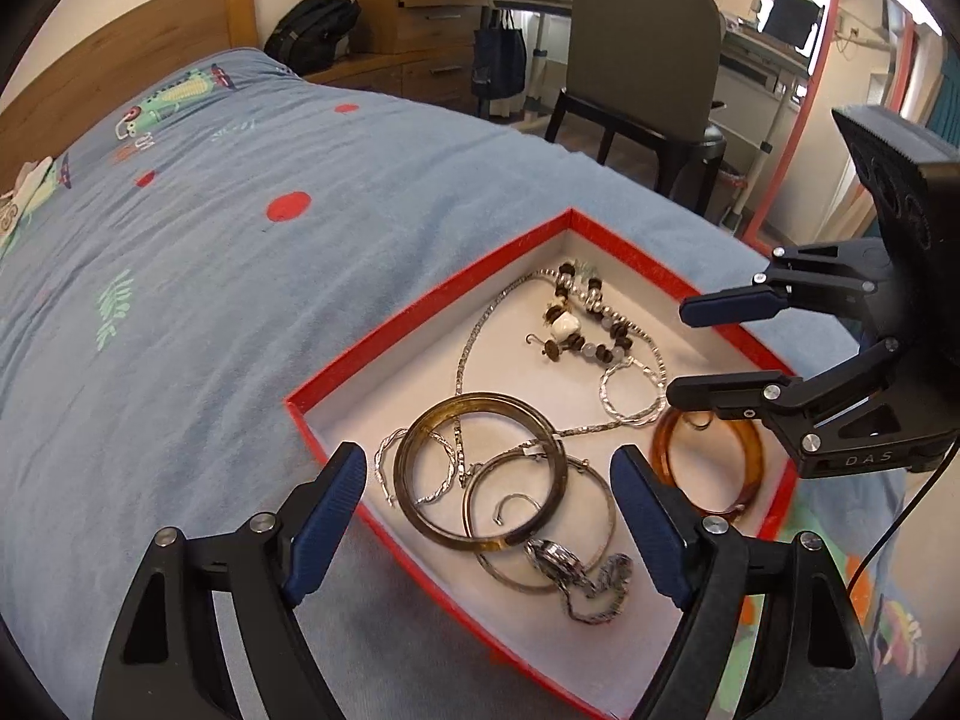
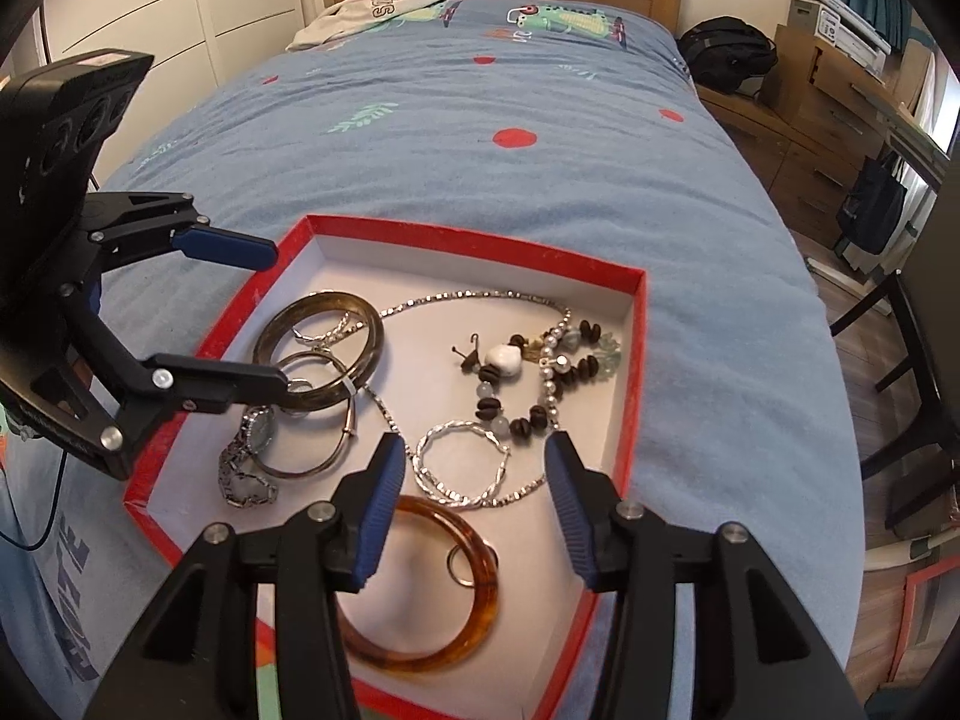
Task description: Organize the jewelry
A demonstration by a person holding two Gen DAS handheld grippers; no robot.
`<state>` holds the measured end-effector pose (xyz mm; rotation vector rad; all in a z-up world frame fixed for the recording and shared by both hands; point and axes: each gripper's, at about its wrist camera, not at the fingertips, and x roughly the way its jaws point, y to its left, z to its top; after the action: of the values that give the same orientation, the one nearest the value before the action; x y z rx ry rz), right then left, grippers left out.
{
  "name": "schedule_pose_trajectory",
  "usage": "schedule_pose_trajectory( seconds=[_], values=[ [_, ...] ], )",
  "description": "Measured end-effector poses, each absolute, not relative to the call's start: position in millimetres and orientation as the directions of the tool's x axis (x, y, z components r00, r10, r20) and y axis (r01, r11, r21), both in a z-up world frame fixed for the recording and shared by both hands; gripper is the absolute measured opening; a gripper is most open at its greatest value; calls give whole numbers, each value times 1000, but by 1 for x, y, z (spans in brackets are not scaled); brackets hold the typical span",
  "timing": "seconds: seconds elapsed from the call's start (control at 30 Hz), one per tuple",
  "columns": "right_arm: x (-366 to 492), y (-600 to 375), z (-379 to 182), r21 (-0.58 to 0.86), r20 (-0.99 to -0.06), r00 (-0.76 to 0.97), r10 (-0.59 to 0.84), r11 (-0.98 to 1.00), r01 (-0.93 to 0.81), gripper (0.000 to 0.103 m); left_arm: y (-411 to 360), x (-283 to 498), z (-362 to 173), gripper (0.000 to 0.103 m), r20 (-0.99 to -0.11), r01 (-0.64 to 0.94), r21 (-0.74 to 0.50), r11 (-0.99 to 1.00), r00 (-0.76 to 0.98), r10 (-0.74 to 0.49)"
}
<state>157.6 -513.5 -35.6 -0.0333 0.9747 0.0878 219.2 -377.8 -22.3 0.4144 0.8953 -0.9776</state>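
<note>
The left gripper [image 1: 489,510] hangs with its fingers apart over the near corner of the red box [image 1: 420,306], empty, above a dark bangle [image 1: 420,516]; the right gripper [image 2: 474,498], likewise apart and empty, sits over the amber bangle [image 2: 480,612] by the opposite edge. Both bangles look stiff, light and slick, best pinched across the rim. The silver chain [image 2: 468,297] and beaded bracelet [image 2: 558,384] toward the far corner seem limp and tangle-prone, so lift at a clasp

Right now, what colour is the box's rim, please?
Red rim, white inside; clearest in the right wrist view.
</note>
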Motion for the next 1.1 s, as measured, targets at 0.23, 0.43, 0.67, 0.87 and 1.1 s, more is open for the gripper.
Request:
schedule_pose_trajectory(
  seconds=[0.23, 0.43, 0.67, 0.87, 1.1],
  values=[
    [123, -501, -3, 50, -807, 588, 56, 998, -27, 47, -343, 184, 9, 87, -783, 791, -88, 606, 321, -533],
    [81, -481, 11, 65, -809, 587, 18, 996, 59, 47, -311, 140, 29, 91, -750, 702, -73, 709, 430, -502],
    [28, -457, 25, 82, -793, 609, -29, 985, 154, 58, -283, 87, 41, 97, -730, 613, -63, 787, 510, -455],
    [-11, -443, 33, 104, -764, 641, -68, 968, 226, 65, -266, 47, 47, 98, -703, 546, -28, 837, 585, -405],
    [-39, -427, 41, 116, -739, 667, -94, 958, 264, 67, -247, 10, 55, 98, -660, 479, -15, 878, 655, -368]
  ],
)
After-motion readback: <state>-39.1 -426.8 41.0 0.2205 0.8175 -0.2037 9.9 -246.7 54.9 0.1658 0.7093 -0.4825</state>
